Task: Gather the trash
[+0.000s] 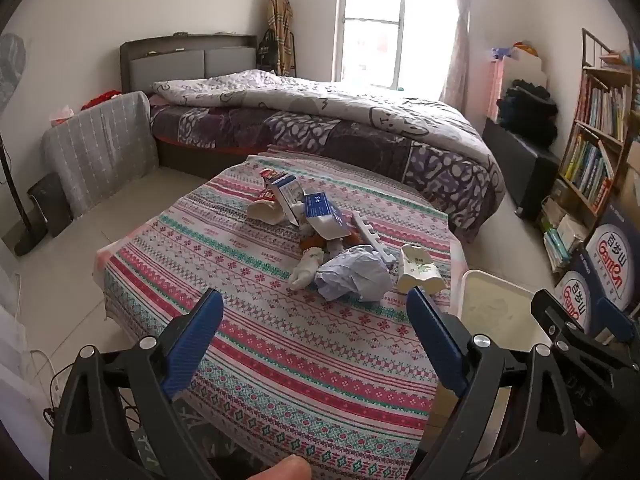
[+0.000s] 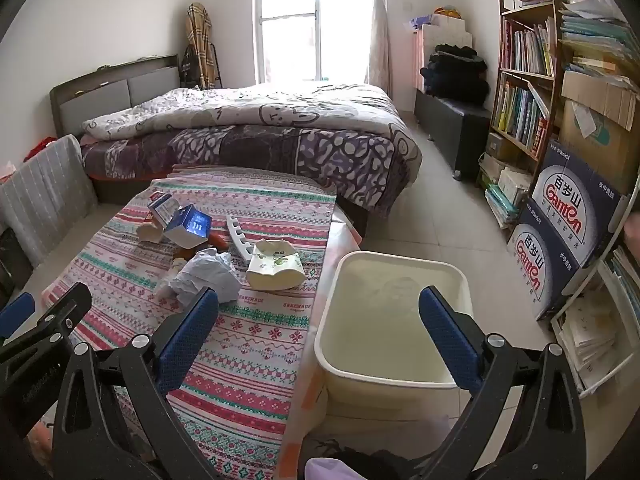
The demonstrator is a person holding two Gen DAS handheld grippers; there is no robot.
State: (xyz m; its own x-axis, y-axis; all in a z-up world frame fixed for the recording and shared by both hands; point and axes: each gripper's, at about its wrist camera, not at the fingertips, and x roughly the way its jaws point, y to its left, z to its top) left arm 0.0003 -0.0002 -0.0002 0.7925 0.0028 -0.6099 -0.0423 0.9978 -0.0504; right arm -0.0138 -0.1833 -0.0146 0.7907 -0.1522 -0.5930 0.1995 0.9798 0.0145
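Both grippers' blue fingers [image 1: 192, 344] [image 2: 188, 340] gape empty; the cream bin [image 2: 400, 376] beside the table [image 2: 248, 360] holds nothing visible.

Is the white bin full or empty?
Nearly empty: the bin shows mostly bare pale floor inside, with perhaps one faint clear thing.

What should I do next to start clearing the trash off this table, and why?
Probably move the right gripper forward to the crushed paper cup and close on it. Both grippers stand open and empty, the left gripper too. That cup lies at the pile's near right edge, closest to the cream bin beside the table, so it looks like the shortest carry.
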